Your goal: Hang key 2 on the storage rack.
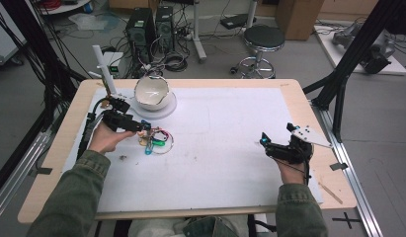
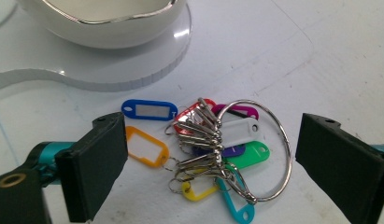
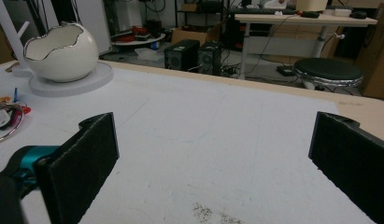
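Straddling the key ring, which lay on the mat just in front of the white bowl, the left gripper stood wide with nothing pinched and needed to close squarely on the bunched clips, while the right gripper idled wide apart.

We saw a wooden surface covered by a white sheet, standing on a grey floor. Behind it stood two black computer towers amid tangled cables, a round black stool on a chrome base, and cardboard boxes. Black metal frame bars rose at the right, and a desk stood farther back.
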Motion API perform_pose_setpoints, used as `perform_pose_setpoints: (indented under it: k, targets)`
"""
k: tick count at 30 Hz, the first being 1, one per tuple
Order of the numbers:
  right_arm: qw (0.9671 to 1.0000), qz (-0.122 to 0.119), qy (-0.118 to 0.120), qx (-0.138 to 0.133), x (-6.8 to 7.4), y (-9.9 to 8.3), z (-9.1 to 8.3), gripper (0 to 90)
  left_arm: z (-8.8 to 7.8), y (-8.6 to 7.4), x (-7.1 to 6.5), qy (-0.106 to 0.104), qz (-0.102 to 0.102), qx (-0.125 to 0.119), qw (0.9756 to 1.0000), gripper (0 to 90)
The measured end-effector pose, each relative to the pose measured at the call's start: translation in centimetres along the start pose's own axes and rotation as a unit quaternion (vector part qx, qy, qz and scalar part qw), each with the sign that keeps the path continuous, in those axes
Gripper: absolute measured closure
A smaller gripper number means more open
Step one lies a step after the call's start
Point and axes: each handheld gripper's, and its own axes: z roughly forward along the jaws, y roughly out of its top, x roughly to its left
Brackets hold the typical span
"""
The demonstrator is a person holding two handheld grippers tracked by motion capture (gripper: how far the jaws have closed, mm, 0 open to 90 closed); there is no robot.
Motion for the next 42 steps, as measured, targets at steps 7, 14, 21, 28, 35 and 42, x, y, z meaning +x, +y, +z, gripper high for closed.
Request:
perform_pose_setpoints:
  k: [7,14,21,28,35,42]
  targets:
    - [1.0,0.002,0.0,-0.001,0.0,0.0,0.0,0.5,1.1,-0.1,-0.3,0.0,0.004,0.016,0.9999,9.7]
    - [1.0,0.001,0.0,-0.002,0.0,0.0,0.0,0.4,2.2,-0.6,-0.1,0.004,-0.003,0.036,0.9993,9.7]
    - [1.0,0.002,0.001,-0.001,0.0,0.0,0.0,0.4,2.8,-0.9,-0.2,0.009,0.0,0.049,0.9988,9.8]
    - [1.0,0.001,0.001,-0.002,0.0,0.0,0.0,0.4,3.1,-1.0,-0.1,0.012,0.0,0.056,0.9984,10.2]
    - [1.0,0.002,0.001,0.0,0.0,0.0,0.0,0.4,3.4,-1.1,-0.1,0.016,-0.003,0.06,0.9981,11.2]
    - [1.0,0.003,0.001,0.0,0.0,0.0,0.0,0.4,3.9,-1.3,0.0,0.015,0.001,0.072,0.9973,15.2]
